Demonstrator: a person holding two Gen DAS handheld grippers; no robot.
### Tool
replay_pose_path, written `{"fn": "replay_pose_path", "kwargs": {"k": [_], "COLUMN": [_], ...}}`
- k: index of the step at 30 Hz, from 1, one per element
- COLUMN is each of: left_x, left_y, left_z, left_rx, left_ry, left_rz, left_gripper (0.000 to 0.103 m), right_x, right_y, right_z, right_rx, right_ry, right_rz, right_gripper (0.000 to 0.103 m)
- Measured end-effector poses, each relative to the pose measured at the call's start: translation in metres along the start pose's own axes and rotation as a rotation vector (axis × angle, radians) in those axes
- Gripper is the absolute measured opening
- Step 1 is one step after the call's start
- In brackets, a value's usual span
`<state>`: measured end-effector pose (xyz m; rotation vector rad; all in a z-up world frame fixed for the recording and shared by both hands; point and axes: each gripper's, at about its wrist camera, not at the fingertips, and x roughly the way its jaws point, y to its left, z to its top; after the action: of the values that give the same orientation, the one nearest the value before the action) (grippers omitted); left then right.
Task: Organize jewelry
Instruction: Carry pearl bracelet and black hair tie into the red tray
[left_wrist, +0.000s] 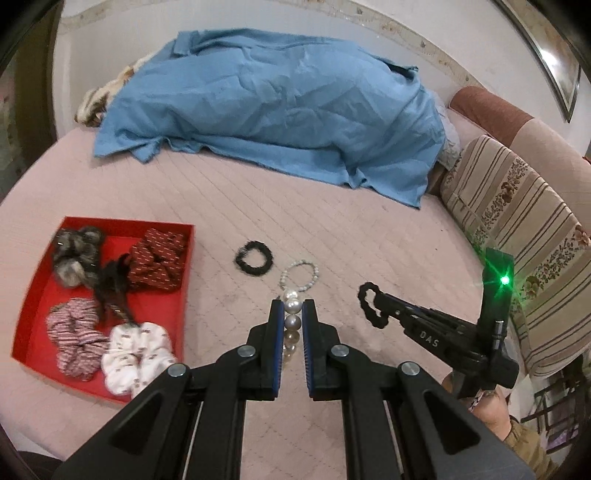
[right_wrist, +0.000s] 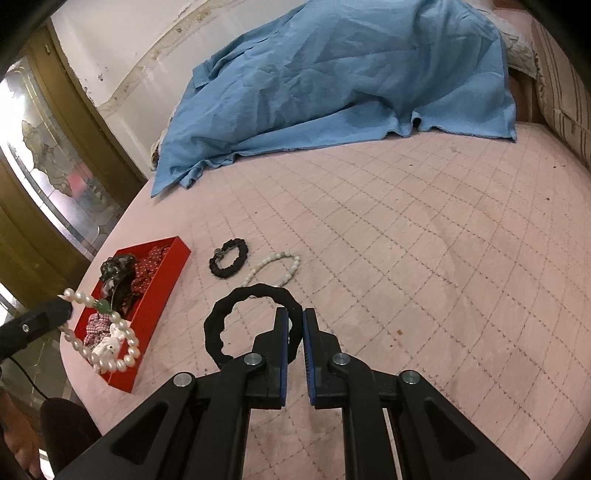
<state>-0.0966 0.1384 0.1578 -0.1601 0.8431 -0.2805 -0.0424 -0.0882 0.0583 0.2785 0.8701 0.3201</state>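
Two grippers, each clamped on a loop above the pink bed.
At nine o'clock sits the red tray (left_wrist: 177, 236) of scrunchies; the left gripper (left_wrist: 293, 310) grasps a pearl bracelet (right_wrist: 107, 347); the right gripper (right_wrist: 295, 317) pinches a black hair tie (right_wrist: 221, 317); a black scrunchie (left_wrist: 254, 257) and bead bracelet (left_wrist: 300, 275) lie at twelve.

Black left gripper (left_wrist: 293, 314), blue-padded fingers (left_wrist: 277, 325), silver screws, right gripper (right_wrist: 295, 325) alike

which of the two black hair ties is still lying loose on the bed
The smaller black hair tie, lying on the pink bedspread beside the red tray. The larger black hair tie is pinched in the right claw.
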Motion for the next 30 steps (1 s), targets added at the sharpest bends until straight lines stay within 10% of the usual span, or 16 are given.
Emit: {"fn": "replay_pose_path", "kwargs": {"k": [30], "left_x": [-0.066], "left_y": [0.158], "left_z": [-0.004], "left_rx": [-0.124], "left_ry": [-0.124], "left_rz": [0.125], "left_gripper": [0.009], "right_x": [0.016], "right_y": [0.048], "right_z": [-0.061], "right_rx": [-0.062], "right_ry": [0.1], "right_rz": [-0.049], "right_gripper": [0.009]}}
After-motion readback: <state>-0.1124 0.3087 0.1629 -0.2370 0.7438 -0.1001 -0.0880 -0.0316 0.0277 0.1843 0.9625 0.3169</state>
